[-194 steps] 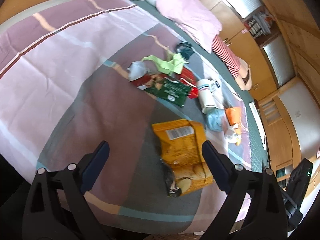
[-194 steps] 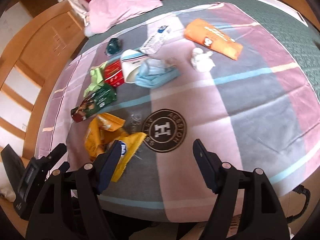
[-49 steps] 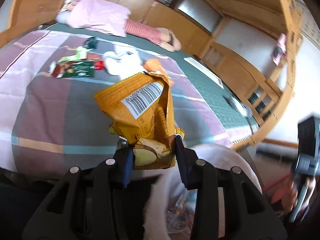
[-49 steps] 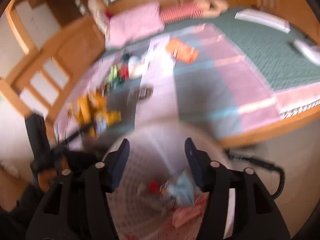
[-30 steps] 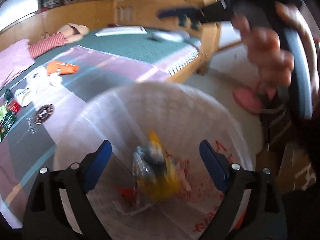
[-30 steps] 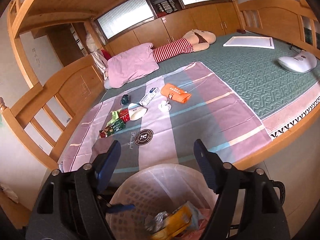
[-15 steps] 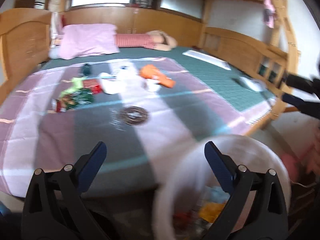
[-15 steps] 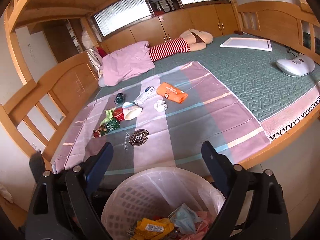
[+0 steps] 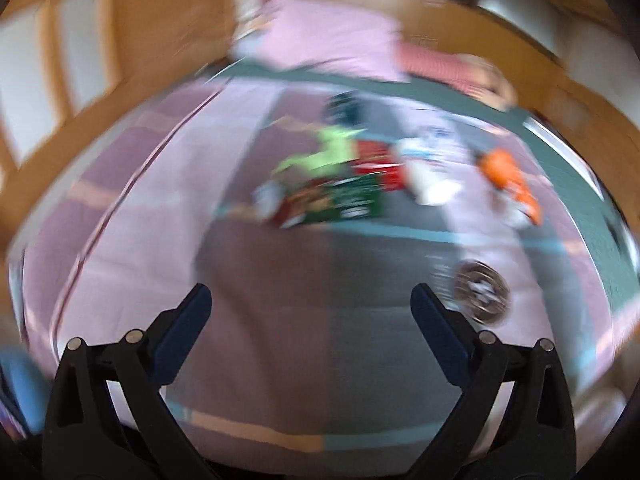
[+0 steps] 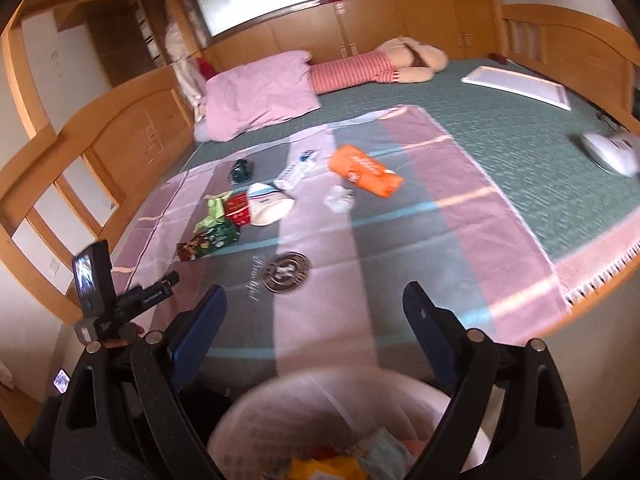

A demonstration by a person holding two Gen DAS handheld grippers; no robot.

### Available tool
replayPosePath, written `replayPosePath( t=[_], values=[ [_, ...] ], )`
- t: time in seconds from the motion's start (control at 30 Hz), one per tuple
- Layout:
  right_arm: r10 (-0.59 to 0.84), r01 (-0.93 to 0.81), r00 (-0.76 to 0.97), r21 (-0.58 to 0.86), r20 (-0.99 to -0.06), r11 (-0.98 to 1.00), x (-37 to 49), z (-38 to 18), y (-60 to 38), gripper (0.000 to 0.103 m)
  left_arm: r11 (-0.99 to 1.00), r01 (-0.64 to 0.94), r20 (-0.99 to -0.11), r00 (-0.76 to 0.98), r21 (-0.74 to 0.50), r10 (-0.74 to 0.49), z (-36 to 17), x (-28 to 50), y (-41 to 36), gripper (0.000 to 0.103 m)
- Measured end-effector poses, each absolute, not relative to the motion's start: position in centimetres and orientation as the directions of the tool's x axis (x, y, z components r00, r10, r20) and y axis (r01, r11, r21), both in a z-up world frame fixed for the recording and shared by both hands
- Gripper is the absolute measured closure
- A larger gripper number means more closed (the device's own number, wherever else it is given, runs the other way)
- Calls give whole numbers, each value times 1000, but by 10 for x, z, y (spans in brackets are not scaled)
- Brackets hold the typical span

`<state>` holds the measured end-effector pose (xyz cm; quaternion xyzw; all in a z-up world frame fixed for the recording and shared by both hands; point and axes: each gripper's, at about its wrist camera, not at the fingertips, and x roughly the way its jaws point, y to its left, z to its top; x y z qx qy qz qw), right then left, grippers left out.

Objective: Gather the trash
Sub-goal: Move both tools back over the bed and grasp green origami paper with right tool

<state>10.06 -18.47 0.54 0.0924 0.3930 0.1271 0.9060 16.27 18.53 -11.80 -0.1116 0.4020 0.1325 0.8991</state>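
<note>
Trash lies on the striped blanket (image 10: 420,240) on the bed: a green snack bag (image 10: 214,238) (image 9: 340,200), a red packet (image 10: 239,204), a lime wrapper (image 10: 214,209), a white paper cup (image 10: 267,206), a crumpled tissue (image 10: 339,199), an orange pouch (image 10: 365,170) (image 9: 508,178) and a dark wad (image 10: 241,171). My left gripper (image 9: 306,312) is open and empty over the near blanket; its view is blurred. My right gripper (image 10: 314,308) is open and empty above the white mesh bin (image 10: 280,412), which holds the yellow chip bag (image 10: 324,470).
A pink pillow (image 10: 260,92) and a striped plush (image 10: 372,64) lie at the bed's head. A white board (image 10: 516,86) and a white device (image 10: 608,152) lie on the green mat to the right. Wooden rails border the bed. The left gripper's handle (image 10: 116,300) shows at left.
The left gripper dropped the yellow chip bag into the bin, opened, and has swung back over the blanket. The right gripper has tilted up slightly, so less of the bin shows.
</note>
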Motion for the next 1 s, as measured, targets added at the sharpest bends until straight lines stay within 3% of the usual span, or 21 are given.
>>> replayPosePath(
  t=[0.17,0.33,0.67,1.0],
  values=[
    [338,-222,611,256,-716,941,151,-9,-128,15,873,-488,-786,543,-8,296,-134,164,212,4],
    [406,-249,534,321,-742,914,202,-35,-78,15,851,-523,-830,451,54,329,-147,166,218,4],
    [395,-260,480,303,-783,917,318,-74,22,15,647,-744,-909,369,-164,194,-171,151,256,4],
    [268,-362,398,118,-877,925,418,-133,144,15,584,-780,-891,408,-225,201,-162,153,253,4]
  ],
)
